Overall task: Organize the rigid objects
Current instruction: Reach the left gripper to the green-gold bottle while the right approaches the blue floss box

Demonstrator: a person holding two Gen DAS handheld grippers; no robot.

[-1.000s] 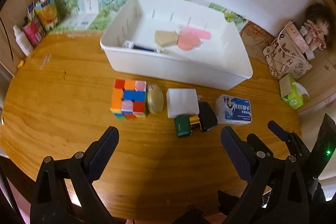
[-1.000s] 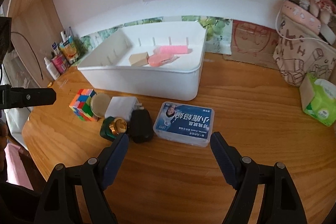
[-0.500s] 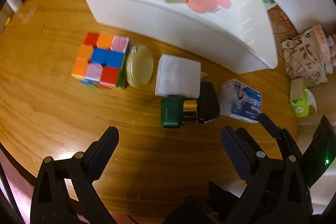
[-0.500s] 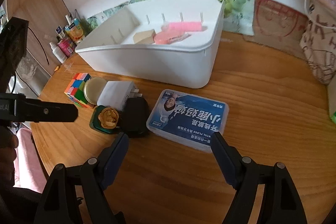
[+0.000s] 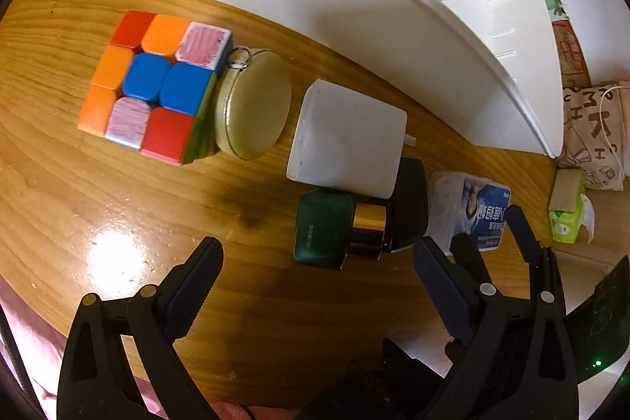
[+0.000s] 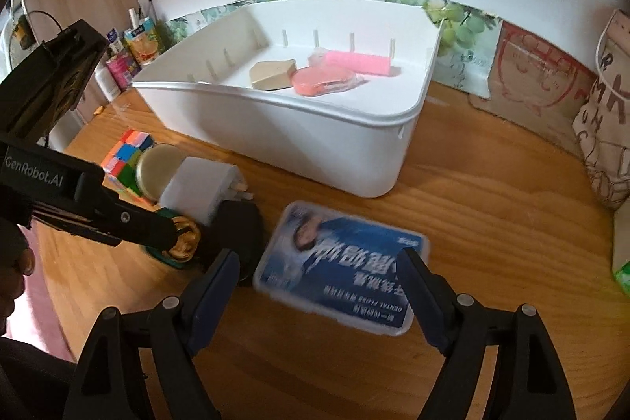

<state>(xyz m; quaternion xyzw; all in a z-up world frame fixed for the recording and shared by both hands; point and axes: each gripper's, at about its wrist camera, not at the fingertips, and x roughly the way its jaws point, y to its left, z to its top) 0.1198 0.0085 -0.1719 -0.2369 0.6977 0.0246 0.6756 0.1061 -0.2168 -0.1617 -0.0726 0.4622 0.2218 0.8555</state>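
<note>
Both tools are unclenched. The right gripper (image 6: 317,280) straddles the near end of the blue floss box (image 6: 340,264), apparently not pressing it. The left gripper (image 5: 317,276) hangs over the green bottle (image 5: 323,229), mid-desk (image 5: 118,207), before the white bin (image 6: 315,140).

We see a round wooden table (image 5: 71,191) carrying everything. Beyond the left tool's fingertips, a green bottle with a gold cap (image 5: 334,229) lies on its side, touching a black block (image 5: 409,207) and a white charger (image 5: 346,140). Farther off to that tool's left sit a gold round case (image 5: 252,105) and a colour cube (image 5: 153,85), touching. A dental floss box (image 6: 338,262) lies flat just ahead of the right tool, and a white bin (image 6: 299,140) stands beyond the row, near the wall
</note>
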